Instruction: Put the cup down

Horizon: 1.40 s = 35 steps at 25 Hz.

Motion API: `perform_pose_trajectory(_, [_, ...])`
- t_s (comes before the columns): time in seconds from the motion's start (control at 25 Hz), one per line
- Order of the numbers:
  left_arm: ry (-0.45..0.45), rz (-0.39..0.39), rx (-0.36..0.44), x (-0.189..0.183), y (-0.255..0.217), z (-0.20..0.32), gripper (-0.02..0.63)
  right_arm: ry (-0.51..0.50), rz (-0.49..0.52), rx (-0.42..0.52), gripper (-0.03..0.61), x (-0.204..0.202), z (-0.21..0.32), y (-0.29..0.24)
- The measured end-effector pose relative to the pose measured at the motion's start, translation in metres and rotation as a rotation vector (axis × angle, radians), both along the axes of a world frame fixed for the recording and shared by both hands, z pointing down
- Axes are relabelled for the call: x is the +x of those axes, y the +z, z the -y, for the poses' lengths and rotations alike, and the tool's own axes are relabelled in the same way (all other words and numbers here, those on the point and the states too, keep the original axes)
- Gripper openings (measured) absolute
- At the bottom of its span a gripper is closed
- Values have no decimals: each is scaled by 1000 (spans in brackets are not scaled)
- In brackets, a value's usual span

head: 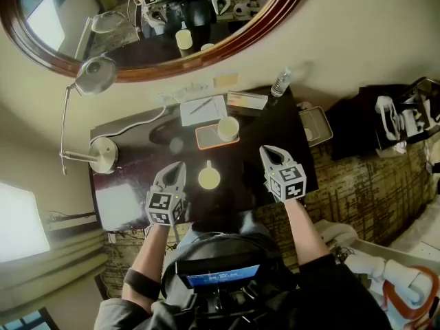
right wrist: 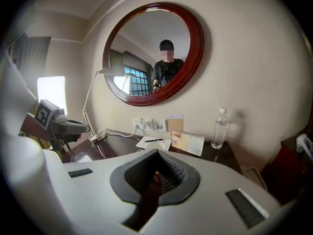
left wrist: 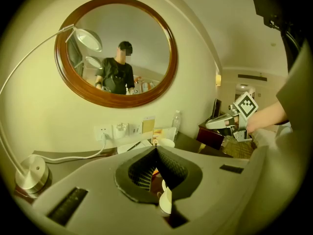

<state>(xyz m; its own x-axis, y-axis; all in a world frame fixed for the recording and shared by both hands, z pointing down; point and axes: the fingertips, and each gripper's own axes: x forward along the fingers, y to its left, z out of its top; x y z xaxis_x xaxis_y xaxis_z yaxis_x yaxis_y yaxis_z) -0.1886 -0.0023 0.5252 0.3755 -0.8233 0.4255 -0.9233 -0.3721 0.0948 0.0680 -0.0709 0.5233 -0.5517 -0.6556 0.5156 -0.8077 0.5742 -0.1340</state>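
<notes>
On the surface (head: 137, 146) the cup (head: 208, 177) is set down; left gripper (head: 180, 167) and right gripper (head: 265, 150), closed empty, are best drawn clear.

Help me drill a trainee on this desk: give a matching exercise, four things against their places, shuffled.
Things
1 bottle
2 lamp
3 pen
4 tray

Places
A on the white paper
B left side of the desk
C under the far cup
D back right corner of the desk

Pairs: 1-D, 2-B, 3-A, 4-C.
</notes>
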Motion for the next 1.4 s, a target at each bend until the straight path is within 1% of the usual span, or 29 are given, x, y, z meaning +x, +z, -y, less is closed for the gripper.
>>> perform_pose_trajectory(0.12, [-19, -3, 0, -3, -1, 0, 0, -4, 2, -14, 2, 2, -5, 7])
perform_pose_trajectory(0.28, [-4, 22, 26, -2, -3, 0, 0, -8, 5, -31, 2, 4, -7, 14])
perform_pose_trajectory(0.48, [7, 24, 25, 5, -1, 0, 0, -19, 7, -46, 2, 4, -9, 19])
perform_pose_trajectory(0.56, [21, 38, 15, 9, 2, -2, 0, -26, 7, -56, 2, 3, -12, 21])
perform_pose_trajectory(0.64, [30, 44, -16, 16, -1, -4, 5, -30, 5, -57, 2, 4, -14, 23])
perform_pose_trajectory(0.76, [59, 52, -69, 24, 4, -6, 99, -29, 5, -63, 2, 7, -15, 26])
perform_pose_trajectory(0.84, [86, 52, -107, 31, 13, -8, 181, -25, 6, -69, 2, 10, -16, 27])
perform_pose_trajectory(0.96, [135, 48, -166, 47, 27, -13, 286, -23, 4, -80, 2, 15, -18, 31])
perform_pose_trajectory(1.04, [178, 55, -223, 61, 41, -19, 379, -21, 4, -95, 2, 20, -21, 35])
perform_pose_trajectory(1.16, [225, 69, -303, 78, 66, -30, 478, -17, -4, -109, 2, 29, -24, 42])
perform_pose_trajectory(1.24, [235, 75, -341, 87, 85, -34, 517, -16, -15, -120, 2, 35, -26, 46])
perform_pose_trajectory(1.4, [225, 107, -394, 97, 122, -38, 556, -17, -46, -135, 2, 50, -30, 56])
